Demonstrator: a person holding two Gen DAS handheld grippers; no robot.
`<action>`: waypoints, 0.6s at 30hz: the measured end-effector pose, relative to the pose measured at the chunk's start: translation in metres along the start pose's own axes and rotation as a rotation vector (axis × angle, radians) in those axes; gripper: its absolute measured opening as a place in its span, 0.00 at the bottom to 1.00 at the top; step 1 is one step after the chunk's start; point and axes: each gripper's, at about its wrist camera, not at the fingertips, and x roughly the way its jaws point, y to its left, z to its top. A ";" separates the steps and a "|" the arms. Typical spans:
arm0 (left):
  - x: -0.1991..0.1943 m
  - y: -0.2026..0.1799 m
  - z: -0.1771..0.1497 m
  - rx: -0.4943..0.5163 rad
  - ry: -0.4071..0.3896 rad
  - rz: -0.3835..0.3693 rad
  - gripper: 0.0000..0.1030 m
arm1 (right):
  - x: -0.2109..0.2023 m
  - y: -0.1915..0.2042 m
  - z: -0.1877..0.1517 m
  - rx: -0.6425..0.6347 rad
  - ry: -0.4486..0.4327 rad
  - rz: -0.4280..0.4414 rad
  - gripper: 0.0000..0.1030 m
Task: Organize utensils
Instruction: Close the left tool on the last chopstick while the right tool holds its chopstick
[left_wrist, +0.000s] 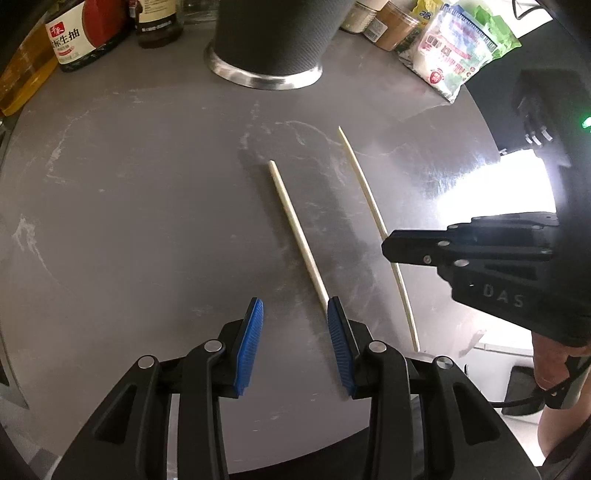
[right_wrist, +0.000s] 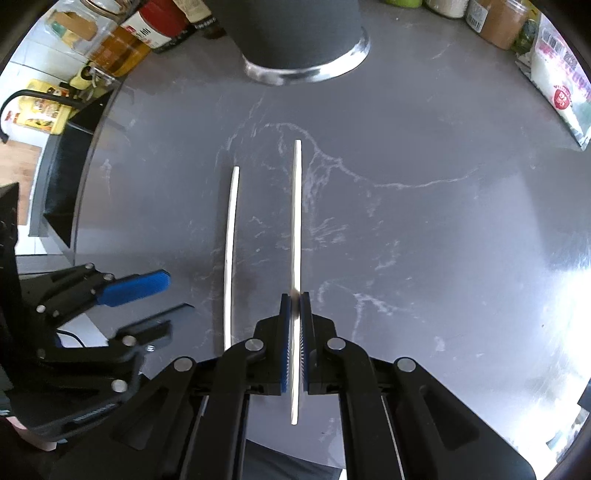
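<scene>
Your right gripper (right_wrist: 294, 301) is clamped on one pale chopstick (right_wrist: 296, 221), its blue pads pressed against the stick partway along its length, so the longer part reaches forward over the grey marbled counter (right_wrist: 424, 229) and a shorter part sticks out behind the pads. From the left camera, that same gripper (left_wrist: 388, 247) comes in from the right and covers part of this chopstick (left_wrist: 364, 184). The second chopstick (right_wrist: 229, 251) lies flat on the counter just to the left, roughly parallel to the first and not touching it. Your left gripper (left_wrist: 295, 304) hangs over the near end of this second chopstick (left_wrist: 295, 232) with its jaws partly open and nothing gripped; the stick runs just beside the right pad (left_wrist: 338, 332), and you cannot tell whether they touch. At the back of the counter stands a dark round container with a metal base (left_wrist: 266, 66), flanked by sauce bottles (left_wrist: 77, 33) on one side and a plastic bag (left_wrist: 458, 51) on the other.
</scene>
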 end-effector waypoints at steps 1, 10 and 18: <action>0.001 -0.005 0.000 -0.013 -0.009 0.013 0.34 | -0.003 -0.003 0.000 -0.006 -0.006 0.008 0.05; 0.013 -0.015 0.002 -0.144 -0.015 0.104 0.34 | -0.007 -0.011 0.000 -0.084 -0.007 0.096 0.05; 0.027 -0.024 0.008 -0.190 0.010 0.165 0.32 | -0.010 -0.022 0.000 -0.138 0.002 0.149 0.05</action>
